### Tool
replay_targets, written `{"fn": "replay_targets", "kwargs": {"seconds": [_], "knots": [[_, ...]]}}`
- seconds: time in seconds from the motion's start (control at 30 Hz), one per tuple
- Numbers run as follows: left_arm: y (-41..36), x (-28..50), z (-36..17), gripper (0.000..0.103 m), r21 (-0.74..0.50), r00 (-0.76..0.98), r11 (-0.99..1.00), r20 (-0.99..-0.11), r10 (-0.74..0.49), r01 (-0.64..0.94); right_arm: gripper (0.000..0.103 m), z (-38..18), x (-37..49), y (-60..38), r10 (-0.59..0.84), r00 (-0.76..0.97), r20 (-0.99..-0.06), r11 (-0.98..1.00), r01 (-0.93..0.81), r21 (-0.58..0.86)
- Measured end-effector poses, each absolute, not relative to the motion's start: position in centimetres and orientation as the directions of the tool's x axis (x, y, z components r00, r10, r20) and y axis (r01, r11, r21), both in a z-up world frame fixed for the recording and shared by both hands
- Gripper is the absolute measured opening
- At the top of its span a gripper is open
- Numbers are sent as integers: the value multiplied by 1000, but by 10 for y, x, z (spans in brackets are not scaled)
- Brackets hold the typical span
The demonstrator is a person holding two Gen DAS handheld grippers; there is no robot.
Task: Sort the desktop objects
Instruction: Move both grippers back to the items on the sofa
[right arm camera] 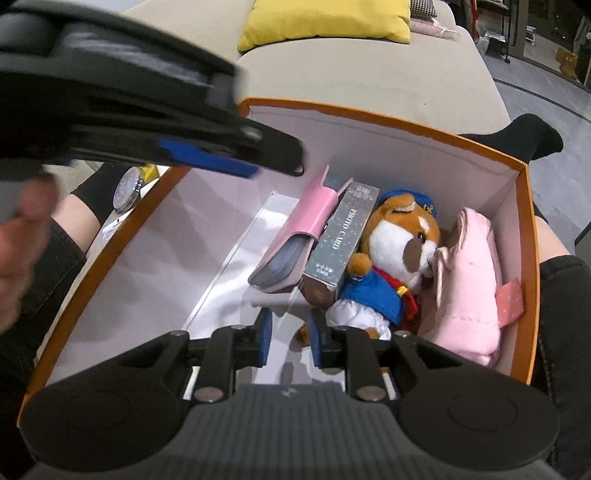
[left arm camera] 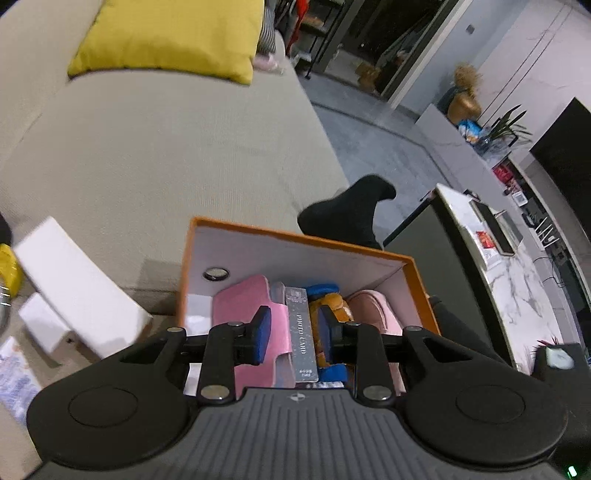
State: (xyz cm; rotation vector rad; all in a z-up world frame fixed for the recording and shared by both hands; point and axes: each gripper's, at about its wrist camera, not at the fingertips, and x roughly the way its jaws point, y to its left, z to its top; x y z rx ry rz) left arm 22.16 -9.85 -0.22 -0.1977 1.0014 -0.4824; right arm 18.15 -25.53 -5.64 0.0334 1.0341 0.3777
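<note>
An orange box (right arm camera: 369, 114) with white inner walls holds a pink case (right arm camera: 306, 218), a grey "PHOTO CARD" box (right arm camera: 343, 236), a brown plush toy (right arm camera: 402, 236) in blue clothes and a pink soft pouch (right arm camera: 469, 266). My right gripper (right arm camera: 290, 338) hangs open inside the box near its front, with only the white floor between its pads. My left gripper (left arm camera: 293, 334) is open above the pink case (left arm camera: 240, 306) and the grey box (left arm camera: 303, 332), gripping nothing. In the right wrist view the left gripper (right arm camera: 273, 158) crosses the box's upper left corner, clear of the contents.
The box sits between a person's legs, with a black-socked foot (left arm camera: 347, 210) beyond it. A beige sofa (left arm camera: 166, 147) with a yellow cushion (left arm camera: 170, 33) lies behind. White boxes (left arm camera: 74, 277) lie to the left, a marble table (left arm camera: 517, 288) to the right. A round shiny object (right arm camera: 127, 188) rests left of the box.
</note>
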Motion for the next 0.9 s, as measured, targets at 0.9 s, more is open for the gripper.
{"fn": "replay_targets", "kwargs": {"seconds": [0.9], "knots": [[80, 147, 21, 30, -301, 580, 954, -776, -247, 3, 24, 37, 139, -162, 472, 475, -743, 790, -602, 117]]}}
